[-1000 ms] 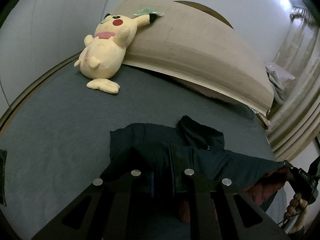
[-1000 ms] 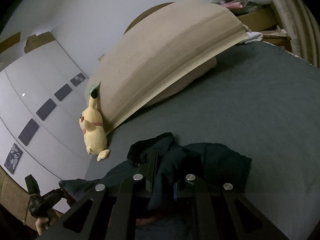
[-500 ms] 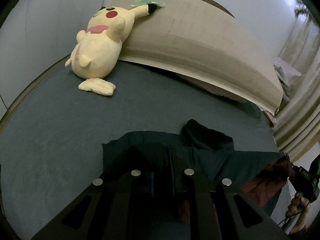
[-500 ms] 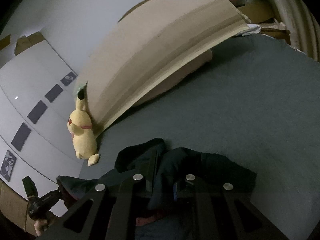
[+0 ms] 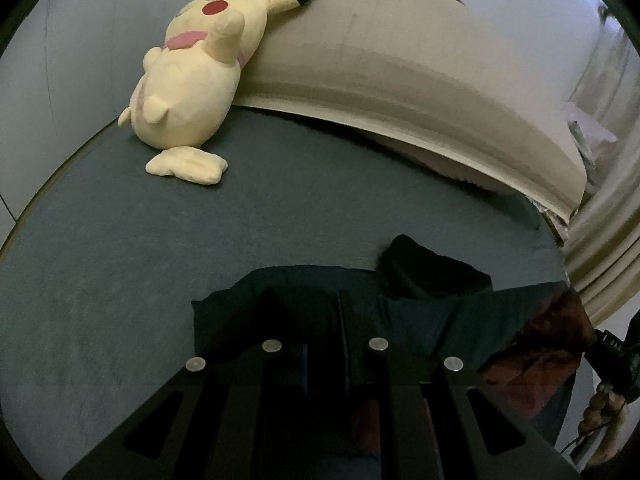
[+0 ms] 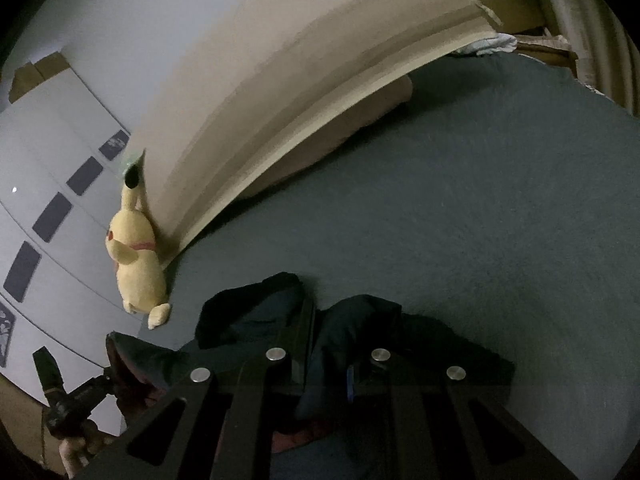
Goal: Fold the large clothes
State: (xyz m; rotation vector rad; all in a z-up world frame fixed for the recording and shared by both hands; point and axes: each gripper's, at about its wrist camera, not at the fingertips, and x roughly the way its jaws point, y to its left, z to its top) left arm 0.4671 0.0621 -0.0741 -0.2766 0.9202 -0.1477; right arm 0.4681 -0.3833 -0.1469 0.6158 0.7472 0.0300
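A dark green jacket (image 5: 432,312) with a black collar (image 5: 436,272) and reddish lining (image 5: 536,348) is held up over a grey-blue bed (image 5: 160,248). My left gripper (image 5: 324,320) is shut on its cloth near one edge. My right gripper (image 6: 326,332) is shut on a fold of the same jacket (image 6: 360,328); it also shows at the right edge of the left wrist view (image 5: 612,356). The left gripper shows at the lower left of the right wrist view (image 6: 76,400).
A yellow plush toy (image 5: 192,80) leans on the beige headboard (image 5: 400,64) at the far left of the bed, also in the right wrist view (image 6: 136,264). Curtains (image 5: 600,216) hang on the right. White wardrobe doors (image 6: 52,200) stand beyond the bed.
Both grippers have carried the jacket forward over the bed toward the headboard; the plush toy and headboard now look closer. Both grips are unchanged.
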